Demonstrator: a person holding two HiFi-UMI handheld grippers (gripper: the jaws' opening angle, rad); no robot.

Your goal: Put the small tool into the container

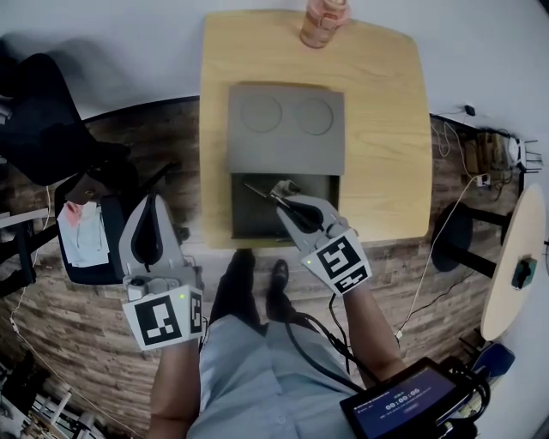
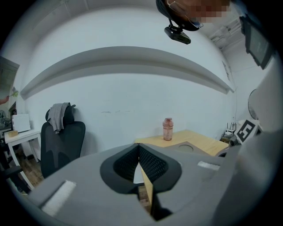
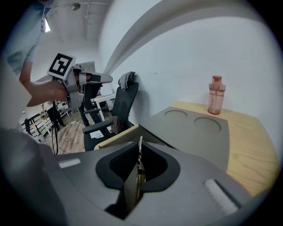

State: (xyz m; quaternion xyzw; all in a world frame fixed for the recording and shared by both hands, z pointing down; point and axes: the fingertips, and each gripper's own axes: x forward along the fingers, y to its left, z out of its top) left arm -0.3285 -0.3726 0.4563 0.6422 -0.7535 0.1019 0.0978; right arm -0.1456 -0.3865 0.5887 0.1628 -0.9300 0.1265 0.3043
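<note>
Both tongs are closed. The right tongs (image 1: 281, 195) pinch the small tool (image 1: 259, 188) over the open compartment of the grey container (image 1: 286, 137), at the near edge of the surface (image 1: 386, 129). Its long axis points far-left. The left tongs (image 1: 153, 204) are empty, off the left edge.

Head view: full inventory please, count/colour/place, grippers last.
table: 1, light wood, centre
container: 1, grey, on the table, two round recesses on top, dark compartment open at the near side
small tool: 1, thin, dark, over the open compartment
bottle: 1, pink, table's far edge
office chair: 1, black, left of the table
screen device: 1, dark, bottom right
left gripper: 1, grey, shut, empty, left of the table
right gripper: 1, grey, shut on the small tool
</note>
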